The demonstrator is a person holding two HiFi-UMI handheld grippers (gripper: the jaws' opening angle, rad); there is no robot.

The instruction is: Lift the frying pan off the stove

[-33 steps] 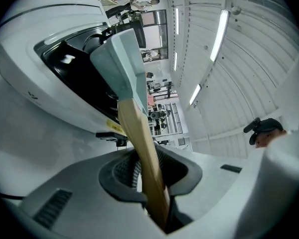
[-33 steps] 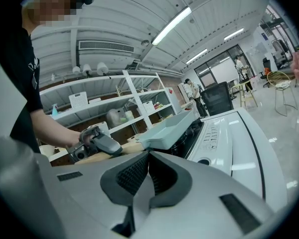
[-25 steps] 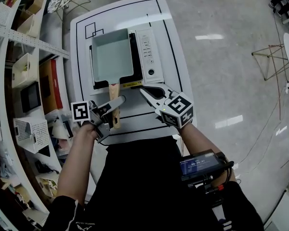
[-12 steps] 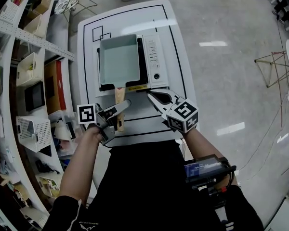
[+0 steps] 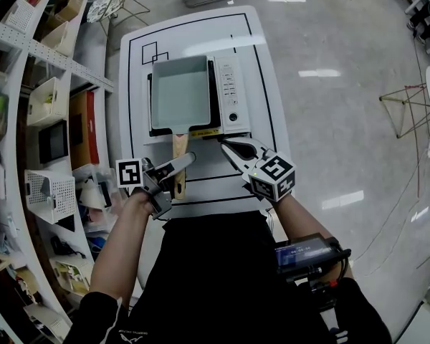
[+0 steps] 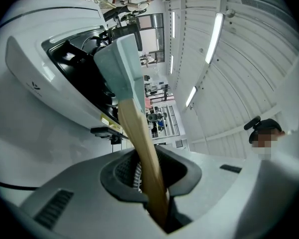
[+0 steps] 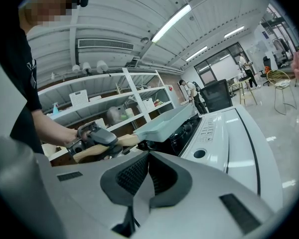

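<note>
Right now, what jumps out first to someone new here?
A pale rectangular frying pan sits over the stove on the white table. The left gripper is clamped on its wooden handle. The right gripper, jaws together and empty, hovers by the stove's near right corner.

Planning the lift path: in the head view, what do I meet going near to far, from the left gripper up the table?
left gripper, jaws shut on the wooden handle → frying pan → drawn black squares
</note>
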